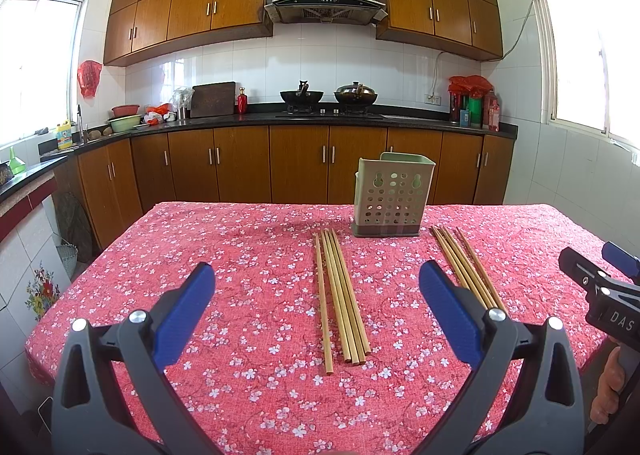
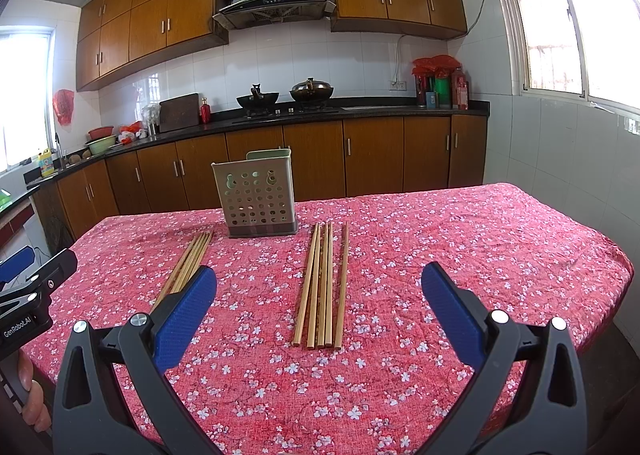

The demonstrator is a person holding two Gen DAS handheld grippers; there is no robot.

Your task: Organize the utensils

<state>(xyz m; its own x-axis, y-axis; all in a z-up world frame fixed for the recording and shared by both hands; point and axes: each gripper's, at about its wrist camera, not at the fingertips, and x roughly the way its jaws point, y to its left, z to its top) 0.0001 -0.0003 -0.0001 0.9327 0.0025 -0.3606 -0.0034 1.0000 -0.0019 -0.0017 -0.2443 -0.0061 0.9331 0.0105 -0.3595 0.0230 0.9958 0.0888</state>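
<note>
Two bundles of wooden chopsticks lie on the red floral tablecloth. The left bundle (image 1: 340,295) lies between my left gripper's fingers; it also shows in the right wrist view (image 2: 190,267). The right bundle (image 2: 324,287) lies ahead of my right gripper and shows in the left wrist view (image 1: 466,267). A pale green perforated utensil holder (image 1: 392,195) (image 2: 258,195) stands upright beyond the bundles. My left gripper (image 1: 316,287) is open and empty above the table. My right gripper (image 2: 320,287) is open and empty too.
The table (image 1: 200,239) ends at a far edge behind the holder, with wooden kitchen cabinets (image 1: 300,163) and a counter with woks beyond. The other gripper's body shows at each view's side edge (image 1: 600,287) (image 2: 32,295).
</note>
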